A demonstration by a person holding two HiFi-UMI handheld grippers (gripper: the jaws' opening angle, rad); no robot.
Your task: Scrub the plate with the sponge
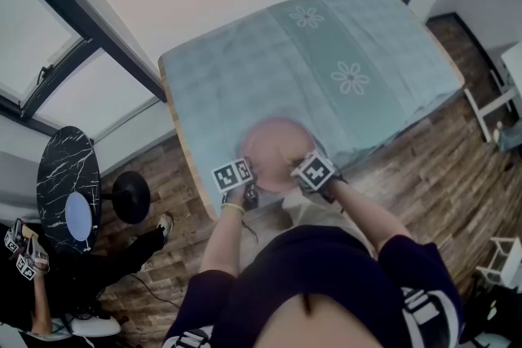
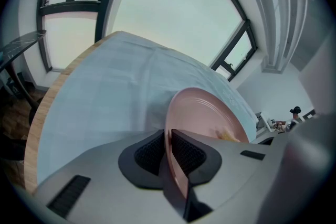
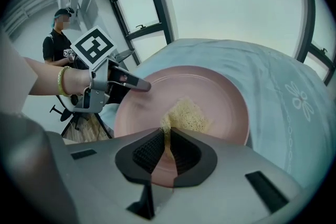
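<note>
Sponge (image 3: 188,114) in right claw (image 3: 167,139), against plate (image 3: 223,92)

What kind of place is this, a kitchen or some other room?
Probably an office or studio room, not a kitchen: a flowered blue tablecloth, large windows and a wooden plank floor, with no sink in view.

plate (image 1: 273,144) at nr edge of table (image 1: 342,45), sponge (image 3: 186,115) on plate

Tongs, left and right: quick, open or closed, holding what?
Left tongs: closed on the rim of the pink plate.
Right tongs: closed on the yellow sponge.
</note>
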